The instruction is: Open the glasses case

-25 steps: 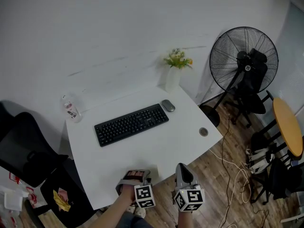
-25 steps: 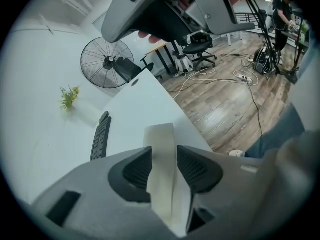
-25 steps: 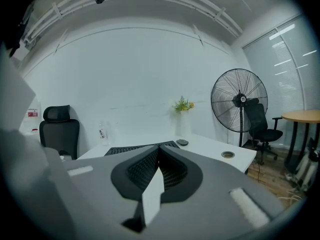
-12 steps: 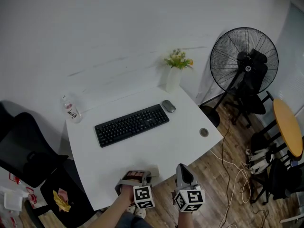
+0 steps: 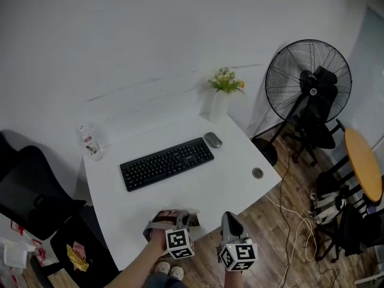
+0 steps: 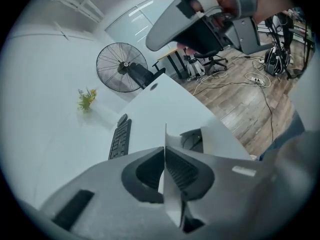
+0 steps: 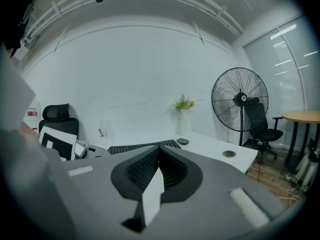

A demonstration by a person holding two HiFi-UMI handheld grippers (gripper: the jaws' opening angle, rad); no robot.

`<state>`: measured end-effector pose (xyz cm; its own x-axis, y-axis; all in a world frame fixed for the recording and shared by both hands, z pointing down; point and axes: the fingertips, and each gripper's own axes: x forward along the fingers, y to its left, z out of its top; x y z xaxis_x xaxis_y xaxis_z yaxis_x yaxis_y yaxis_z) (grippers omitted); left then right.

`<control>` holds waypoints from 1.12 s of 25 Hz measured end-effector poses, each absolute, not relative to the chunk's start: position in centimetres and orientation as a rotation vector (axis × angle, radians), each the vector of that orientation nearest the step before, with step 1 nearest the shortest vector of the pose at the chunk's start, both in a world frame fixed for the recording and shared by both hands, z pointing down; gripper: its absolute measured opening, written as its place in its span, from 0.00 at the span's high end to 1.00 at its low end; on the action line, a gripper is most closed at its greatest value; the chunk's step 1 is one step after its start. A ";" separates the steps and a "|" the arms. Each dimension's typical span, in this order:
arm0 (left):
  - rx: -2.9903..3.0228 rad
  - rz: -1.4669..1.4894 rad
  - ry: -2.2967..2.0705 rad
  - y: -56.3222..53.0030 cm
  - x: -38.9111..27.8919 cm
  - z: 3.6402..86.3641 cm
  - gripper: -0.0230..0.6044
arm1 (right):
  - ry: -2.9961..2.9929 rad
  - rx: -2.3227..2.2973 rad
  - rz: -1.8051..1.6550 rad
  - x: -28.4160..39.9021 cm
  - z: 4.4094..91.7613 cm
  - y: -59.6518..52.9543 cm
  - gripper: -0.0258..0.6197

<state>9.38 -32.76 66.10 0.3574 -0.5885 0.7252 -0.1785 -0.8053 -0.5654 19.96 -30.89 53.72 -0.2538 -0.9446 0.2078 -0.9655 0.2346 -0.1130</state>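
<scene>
The glasses case (image 6: 194, 140) is pale grey with a dark inside and lies at the white desk's (image 5: 198, 179) near edge, just past my left gripper (image 6: 164, 151). The left jaws have just been closing and now pinch a thin white flap of the case (image 6: 165, 134), which stands on edge between them. In the head view only a small white piece of the case (image 5: 194, 219) shows beside the left gripper (image 5: 185, 218). My right gripper (image 5: 230, 218) hangs off the desk's front edge, apart from the case, its jaws (image 7: 159, 151) shut and empty.
On the desk lie a black keyboard (image 5: 167, 163) and a mouse (image 5: 212, 140). A vase of flowers (image 5: 219, 101) and a clear bottle (image 5: 90, 143) stand at the back, and there is a cable hole (image 5: 257, 173). A standing fan (image 5: 307, 77) is on the right and a black chair (image 5: 30, 191) on the left.
A white piece of the case has come into sight beside the left gripper's tips, where none showed a second ago. The left gripper has shifted a little. The right gripper has stayed put.
</scene>
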 end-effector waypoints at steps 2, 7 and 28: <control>-2.242 -1.424 0.685 -33.7 9.3 65.5 0.93 | -2.392 1.852 0.334 19.9 53.8 -31.0 0.94; -2.248 -1.410 0.677 -35.6 9.3 65.5 0.93 | -2.386 1.852 0.336 19.9 53.9 -31.4 0.94; -2.533 -1.052 0.924 -36.3 8.9 60.2 0.95 | -2.355 1.918 0.310 19.8 52.6 -30.9 0.94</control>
<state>8.90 -36.27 60.23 0.5393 -0.6390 0.5484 -0.4612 -0.7690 -0.4426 19.82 -30.86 52.62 -0.2085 -0.9583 0.1952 -0.9762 0.1919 -0.1008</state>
